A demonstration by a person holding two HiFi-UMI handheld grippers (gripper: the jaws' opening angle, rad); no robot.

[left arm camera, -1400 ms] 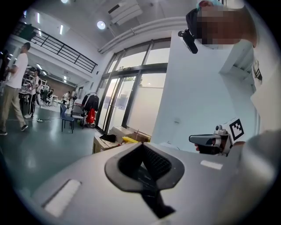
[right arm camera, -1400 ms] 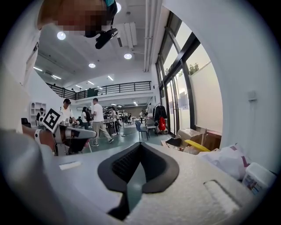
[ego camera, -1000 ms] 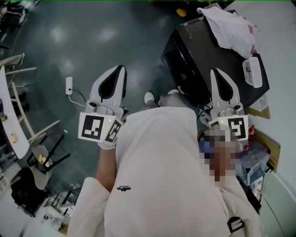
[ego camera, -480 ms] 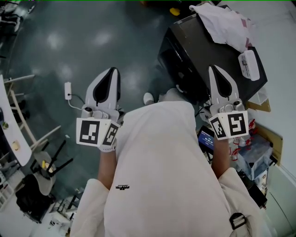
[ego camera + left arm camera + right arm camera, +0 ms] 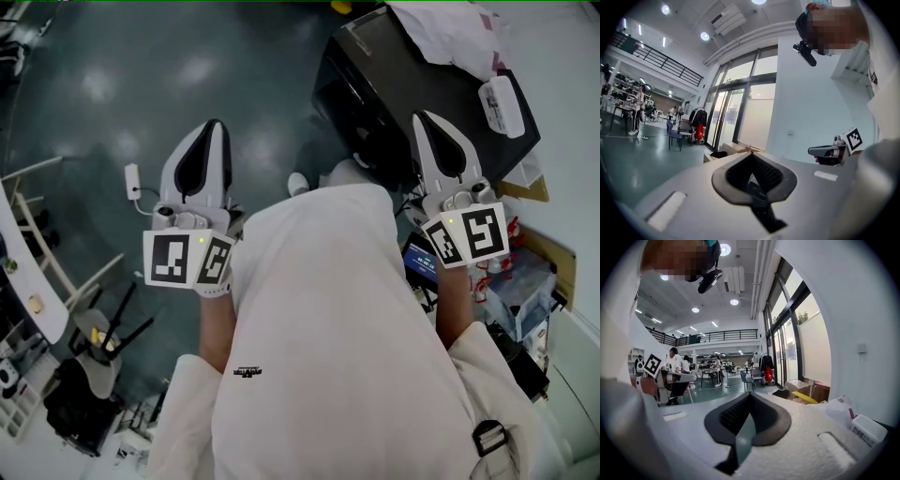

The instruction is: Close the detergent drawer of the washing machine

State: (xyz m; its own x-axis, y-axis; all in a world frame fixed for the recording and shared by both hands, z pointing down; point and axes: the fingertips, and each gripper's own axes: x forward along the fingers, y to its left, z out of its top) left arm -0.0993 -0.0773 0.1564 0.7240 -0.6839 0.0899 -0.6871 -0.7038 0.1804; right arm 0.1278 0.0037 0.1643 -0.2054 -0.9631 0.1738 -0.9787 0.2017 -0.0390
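Note:
The dark washing machine (image 5: 375, 103) stands at the upper right of the head view, with a white cloth (image 5: 450, 33) and a white pack (image 5: 497, 103) on its top. I cannot make out its detergent drawer. My left gripper (image 5: 214, 127) hangs over the bare floor, well left of the machine, jaws shut and empty; its own view shows the tips meeting (image 5: 751, 153). My right gripper (image 5: 422, 117) is held just in front of the machine's near corner, also shut on nothing (image 5: 750, 393). A white shirt fills the lower middle and hides the floor below.
A white power strip (image 5: 131, 178) with its cord lies on the grey floor at left. Chairs and a white table edge (image 5: 28, 272) stand at far left. Boxes and clutter (image 5: 525, 281) crowd the right, beside the machine. Glass doors and a blue chair (image 5: 674, 136) are far ahead.
In the head view both grippers have drifted a little up and left, and the washing machine has slid toward the top edge. Both jaws stay shut and empty.

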